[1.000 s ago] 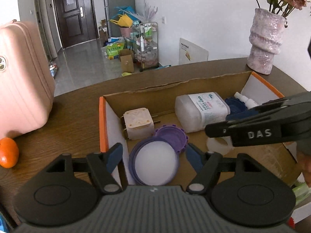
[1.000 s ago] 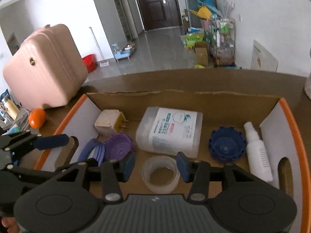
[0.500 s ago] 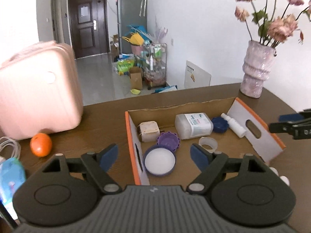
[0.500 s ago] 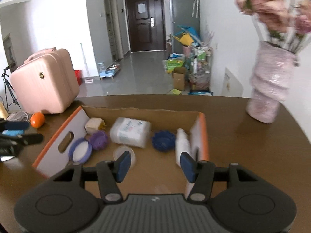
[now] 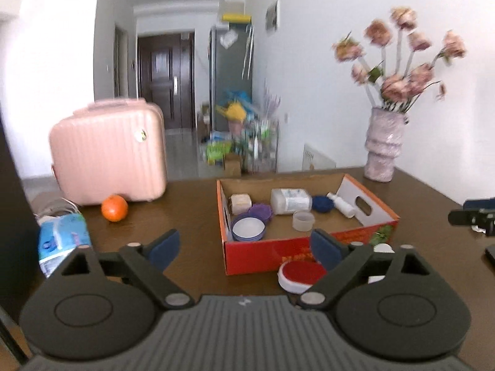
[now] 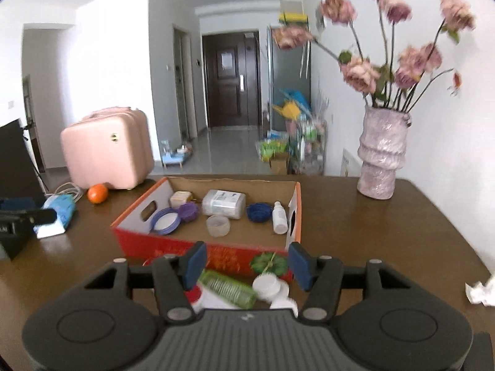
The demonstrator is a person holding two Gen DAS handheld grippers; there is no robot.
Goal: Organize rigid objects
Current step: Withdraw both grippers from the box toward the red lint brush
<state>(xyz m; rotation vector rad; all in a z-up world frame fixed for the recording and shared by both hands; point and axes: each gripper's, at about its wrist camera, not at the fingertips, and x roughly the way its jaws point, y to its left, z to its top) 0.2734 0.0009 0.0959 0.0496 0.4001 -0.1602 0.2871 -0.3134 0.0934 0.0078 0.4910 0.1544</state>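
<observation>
While both empty grippers sat low in frame, the left gripper with jaws opening wide and the right gripper also opening, the next pick was best aimed squarely at the red lid and green bottle lying before the box. A second earlier both hovered inside that box; since then they had pulled back and up.

A: What do the tools look like?

B: The left gripper is matte black plastic with a ribbed grey housing, two round discs, silver pivot screws and navy blue pads.

A: And the right gripper?

B: The same build and colours.
</observation>
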